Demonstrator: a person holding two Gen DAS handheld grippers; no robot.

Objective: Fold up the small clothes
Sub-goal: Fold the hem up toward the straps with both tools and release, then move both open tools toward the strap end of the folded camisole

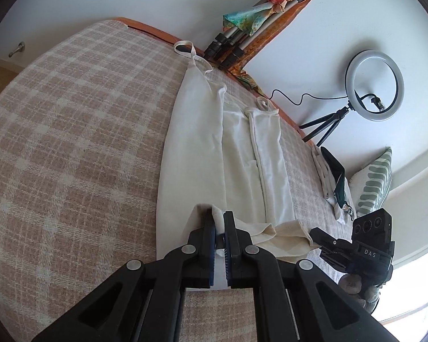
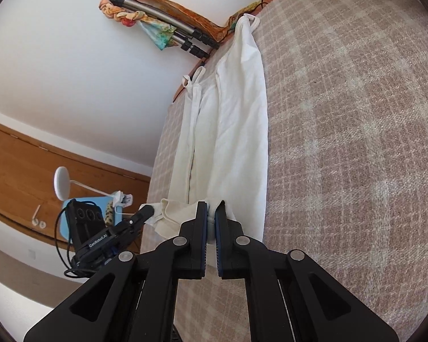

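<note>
A cream strappy top (image 1: 197,148) lies lengthwise on the plaid bed cover (image 1: 71,142), both long sides folded in, straps at the far end. My left gripper (image 1: 219,219) is shut on one corner of the near hem and lifts it a little. The right gripper's tip (image 1: 318,236) holds the hem's other corner beside it. In the right wrist view the top (image 2: 236,131) runs away from my right gripper (image 2: 211,213), which is shut on the hem. The left gripper (image 2: 147,211) grips the hem at the left.
A ring light on a small tripod (image 1: 373,85) stands by the wall. A folded tripod wrapped in scarves (image 1: 251,28) leans at the bed's far edge. A striped pillow (image 1: 376,182) and a pile of small items (image 1: 333,182) lie on the bed's right side. A desk lamp (image 2: 62,182) stands beyond the bed.
</note>
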